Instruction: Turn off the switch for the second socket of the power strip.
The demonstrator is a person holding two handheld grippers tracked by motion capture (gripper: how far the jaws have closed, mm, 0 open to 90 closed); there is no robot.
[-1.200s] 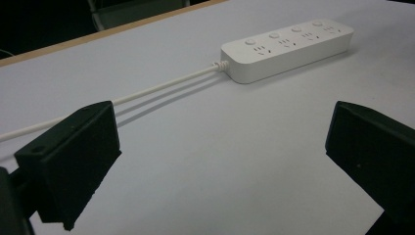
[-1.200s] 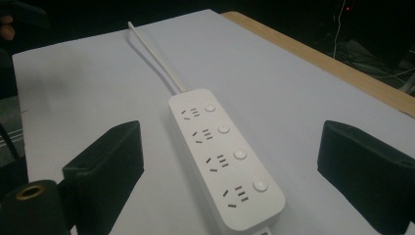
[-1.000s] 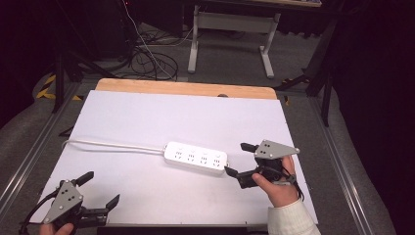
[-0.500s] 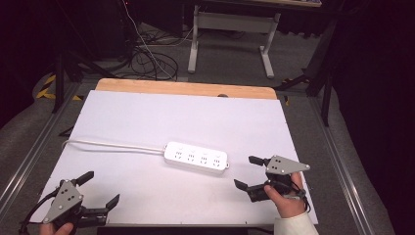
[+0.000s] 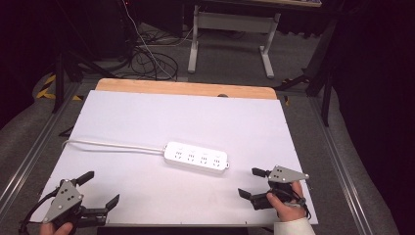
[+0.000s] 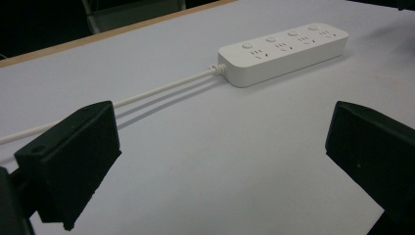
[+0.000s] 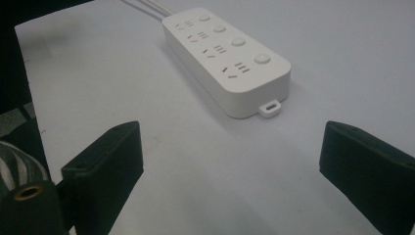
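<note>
At the near left corner of the white table (image 5: 147, 117), the left gripper (image 5: 100, 191) rests low with its jaws spread wide, and it holds nothing. A white cable (image 5: 112, 146) runs from the left edge to the power strip (image 5: 196, 157), which lies flat near the middle of the table, a little to the right. Near the right front edge, the right gripper (image 5: 252, 182) points toward the strip's free end; its jaws are wide apart and empty, not touching the strip.
</note>
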